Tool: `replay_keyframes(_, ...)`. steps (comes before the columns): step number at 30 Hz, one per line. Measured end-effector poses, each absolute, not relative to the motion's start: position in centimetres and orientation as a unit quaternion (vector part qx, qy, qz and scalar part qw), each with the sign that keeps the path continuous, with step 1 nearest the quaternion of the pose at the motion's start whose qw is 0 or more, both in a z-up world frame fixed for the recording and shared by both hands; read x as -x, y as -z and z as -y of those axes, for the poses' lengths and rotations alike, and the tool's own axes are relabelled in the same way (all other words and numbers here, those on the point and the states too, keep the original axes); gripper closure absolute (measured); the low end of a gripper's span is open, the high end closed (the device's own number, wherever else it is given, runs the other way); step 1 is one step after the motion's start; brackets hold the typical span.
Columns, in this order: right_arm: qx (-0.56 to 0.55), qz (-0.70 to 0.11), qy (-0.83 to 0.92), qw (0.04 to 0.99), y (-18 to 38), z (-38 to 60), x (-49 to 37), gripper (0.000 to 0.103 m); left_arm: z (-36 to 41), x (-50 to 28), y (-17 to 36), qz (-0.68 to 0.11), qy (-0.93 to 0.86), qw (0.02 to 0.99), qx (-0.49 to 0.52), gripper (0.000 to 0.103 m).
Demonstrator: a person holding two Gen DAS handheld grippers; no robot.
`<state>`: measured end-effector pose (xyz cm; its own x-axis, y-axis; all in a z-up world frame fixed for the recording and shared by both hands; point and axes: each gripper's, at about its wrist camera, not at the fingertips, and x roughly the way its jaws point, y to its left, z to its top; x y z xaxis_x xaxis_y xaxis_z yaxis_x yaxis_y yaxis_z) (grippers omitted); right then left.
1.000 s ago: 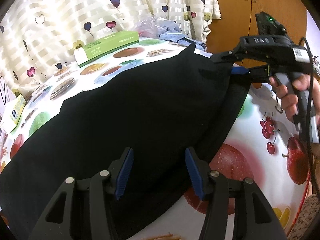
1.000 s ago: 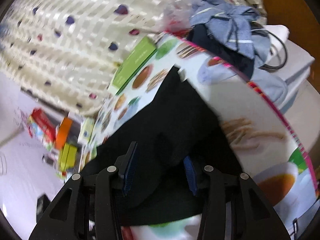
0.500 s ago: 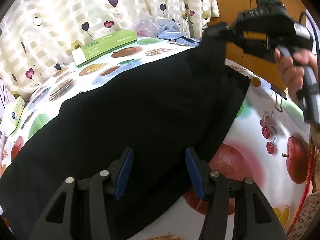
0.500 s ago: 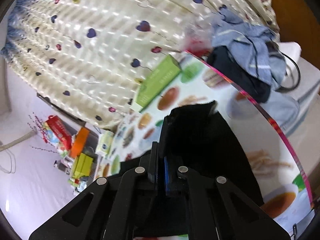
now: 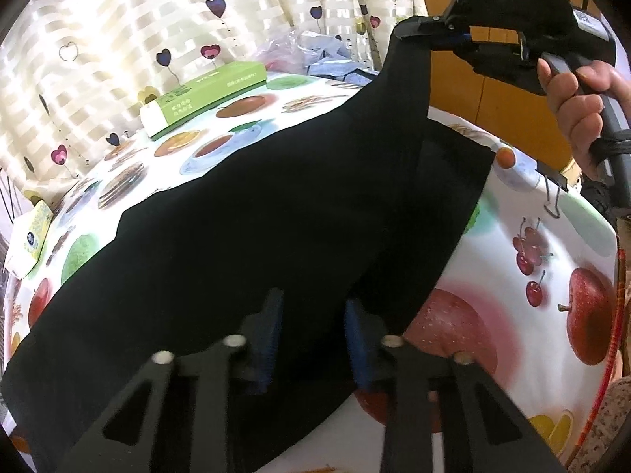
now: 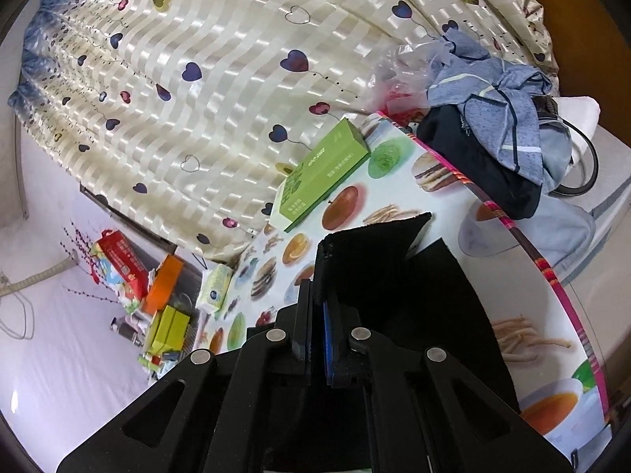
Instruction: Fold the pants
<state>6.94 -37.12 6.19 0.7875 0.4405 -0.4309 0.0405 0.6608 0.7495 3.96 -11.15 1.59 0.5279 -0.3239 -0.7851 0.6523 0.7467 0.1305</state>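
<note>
The right hand-held gripper [image 6: 317,307] is clamped on a far corner of the black cloth pants [image 5: 244,236] (lifted off the fruit-print worktop [image 5: 552,276]); the left hand-held gripper [image 5: 311,331] is apart, straddling the near edge.

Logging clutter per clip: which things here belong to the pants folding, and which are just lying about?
In the job:
pants
right gripper, shut on a pants corner, lifting it
left gripper, open, over the near edge
table

Lying about:
green box
small box
clothes pile
binder clip
curtain
</note>
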Motion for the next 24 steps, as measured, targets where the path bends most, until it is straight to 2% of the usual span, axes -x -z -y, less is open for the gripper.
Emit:
replay_keyframes(1, -0.395, -0.304, -0.116, 0.859, -6.2, 37.2, -6.8, 0.099, 11.1, -4.0, -1.6, -0.392, 0.29, 0.848, -0.207, 0.091)
replay_keyframes(4, -0.396, -0.303, -0.114, 0.86, -6.3, 37.5, -6.2, 0.099, 10.8, -3.8, -2.2, -0.385, 0.295, 0.853, -0.194, 0.095)
replay_keyframes(14, -0.393, -0.3, -0.101, 0.863, -6.2, 38.0, -2.3, 0.099, 9.9, -1.7, -4.0, -0.366, 0.317, 0.856, -0.181, 0.095)
replay_keyframes(24, -0.397, -0.355, -0.058, 0.844, -1.9, 39.0, -1.5, 0.099, 10.0, -1.0, -2.5, -0.383, 0.315, 0.847, -0.189, 0.095)
